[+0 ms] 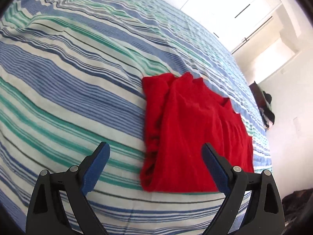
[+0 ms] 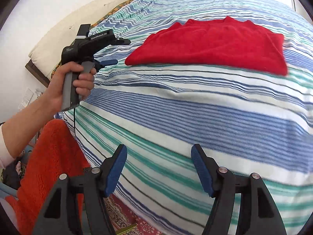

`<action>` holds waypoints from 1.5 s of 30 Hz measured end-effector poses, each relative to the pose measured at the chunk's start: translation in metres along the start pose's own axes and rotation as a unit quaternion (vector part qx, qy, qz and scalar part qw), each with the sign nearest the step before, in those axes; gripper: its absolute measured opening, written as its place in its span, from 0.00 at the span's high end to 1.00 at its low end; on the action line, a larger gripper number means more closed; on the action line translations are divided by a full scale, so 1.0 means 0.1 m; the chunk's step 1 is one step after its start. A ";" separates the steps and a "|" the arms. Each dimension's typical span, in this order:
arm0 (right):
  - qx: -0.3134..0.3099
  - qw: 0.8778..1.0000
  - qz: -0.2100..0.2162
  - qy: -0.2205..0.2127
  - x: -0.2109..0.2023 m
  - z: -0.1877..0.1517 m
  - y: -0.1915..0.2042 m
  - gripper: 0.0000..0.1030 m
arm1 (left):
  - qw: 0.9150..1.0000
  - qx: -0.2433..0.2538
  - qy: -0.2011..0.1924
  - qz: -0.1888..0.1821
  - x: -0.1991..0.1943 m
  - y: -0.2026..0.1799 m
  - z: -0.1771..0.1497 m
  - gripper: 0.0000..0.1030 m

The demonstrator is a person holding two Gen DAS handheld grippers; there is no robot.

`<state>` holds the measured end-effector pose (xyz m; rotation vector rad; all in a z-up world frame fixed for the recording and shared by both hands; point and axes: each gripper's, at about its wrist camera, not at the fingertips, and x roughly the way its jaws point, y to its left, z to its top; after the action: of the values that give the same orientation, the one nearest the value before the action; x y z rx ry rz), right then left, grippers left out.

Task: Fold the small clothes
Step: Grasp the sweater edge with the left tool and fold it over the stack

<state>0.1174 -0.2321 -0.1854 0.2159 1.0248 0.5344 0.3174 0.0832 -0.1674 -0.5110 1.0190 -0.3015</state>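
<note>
Lying already folded on the striped blue, green and white bed cover [image 2: 195, 107], the soft red cloth garment [image 2: 211, 45] looks finished. Both the left gripper [image 1: 156, 168] and the right gripper [image 2: 159, 168] have jaws apart, holding nothing. I think the next move needs another garment; none is clearly visible, and blur hides the folds.

1. Striped bedspread [image 2: 195, 105]: blue, green and white, covering the bed.
2. Orange fleece blanket [image 2: 50, 156]: beside the bed.
3. Patterned red rug [image 2: 125, 219]: on the floor.
4. White wardrobe doors [image 1: 225, 5]: beyond the bed.
</note>
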 end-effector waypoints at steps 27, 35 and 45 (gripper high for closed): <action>-0.004 0.999 0.000 -0.032 -0.12 -0.16 -0.13 0.30 | 0.997 -0.057 0.040 -0.030 0.48 -0.14 0.20 0.89; 0.006 0.999 0.020 -0.039 -0.11 -0.14 -0.19 0.30 | 0.991 0.067 0.041 -0.106 0.27 -1.72 0.31 0.90; 0.039 0.997 0.022 -0.060 -0.25 -0.13 -0.35 0.30 | 0.978 0.141 0.122 -0.088 1.36 -2.94 -0.39 0.90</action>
<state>0.1072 -0.2755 -0.1875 0.3365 0.9262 0.5160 0.3501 -0.2386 -0.1253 -0.3107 1.1478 -0.6703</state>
